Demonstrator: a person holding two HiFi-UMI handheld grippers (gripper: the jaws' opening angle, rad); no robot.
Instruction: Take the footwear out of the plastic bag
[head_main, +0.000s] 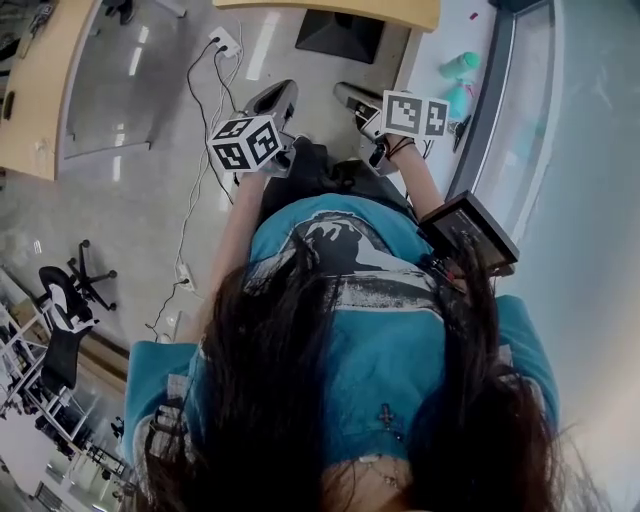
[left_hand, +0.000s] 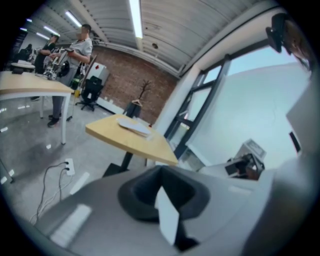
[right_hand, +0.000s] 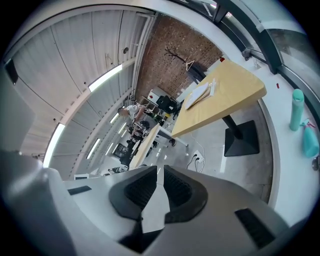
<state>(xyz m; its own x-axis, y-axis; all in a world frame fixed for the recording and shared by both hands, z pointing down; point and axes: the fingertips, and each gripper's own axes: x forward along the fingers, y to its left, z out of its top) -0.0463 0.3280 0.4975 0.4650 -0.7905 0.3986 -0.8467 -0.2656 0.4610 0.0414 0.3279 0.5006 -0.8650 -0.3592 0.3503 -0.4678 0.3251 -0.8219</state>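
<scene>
Left gripper, right gripper; jaws together

An open-plan office-cum-lab: pale wooden desks on a polished grey floor, a black swivel chair, a power strip with trailing cables, strip lights overhead, a brick back wall, people at a workbench.

Operator from overhead: teal short-sleeve T-shirt w/ black-and-white graphic print, long dark hair at 6 o'clock. Black band on right wrist. Left gripper & right gripper, approx. 12 o'clock, have grey moulded shells, dark ribbed pads. Each carries a white marker cube, left cube & right cube, w/ black square markers.
</scene>
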